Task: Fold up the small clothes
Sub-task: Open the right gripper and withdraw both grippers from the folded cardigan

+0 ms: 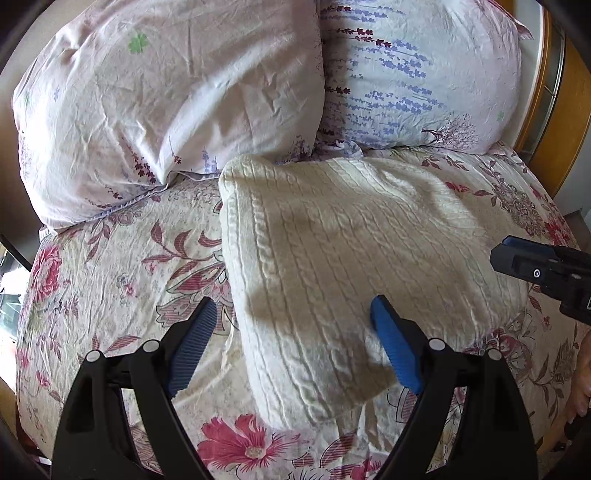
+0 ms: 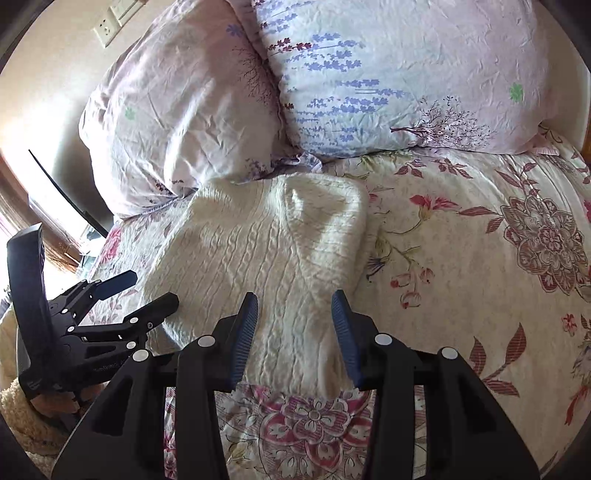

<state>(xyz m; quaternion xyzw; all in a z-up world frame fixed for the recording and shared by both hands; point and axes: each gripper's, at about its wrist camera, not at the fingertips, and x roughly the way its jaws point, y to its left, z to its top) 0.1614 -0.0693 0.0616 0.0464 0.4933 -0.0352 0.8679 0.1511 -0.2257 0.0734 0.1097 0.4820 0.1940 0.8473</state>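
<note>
A cream cable-knit garment [image 1: 343,266] lies folded into a rough rectangle on the floral bedspread [image 1: 110,280]. It also shows in the right wrist view [image 2: 266,254]. My left gripper [image 1: 295,314] is open and empty, its jaws spread over the garment's near left edge. My right gripper [image 2: 293,306] is open and empty just above the garment's near edge. The right gripper shows at the right edge of the left wrist view [image 1: 535,269]. The left gripper shows at the left of the right wrist view [image 2: 122,295], beside the garment.
Two large pillows lie at the head of the bed, a pale pink one [image 1: 166,92] and a lavender-print one [image 1: 417,74]. A wooden headboard [image 1: 554,122] stands at the right. A wall with sockets [image 2: 110,26] stands at the left.
</note>
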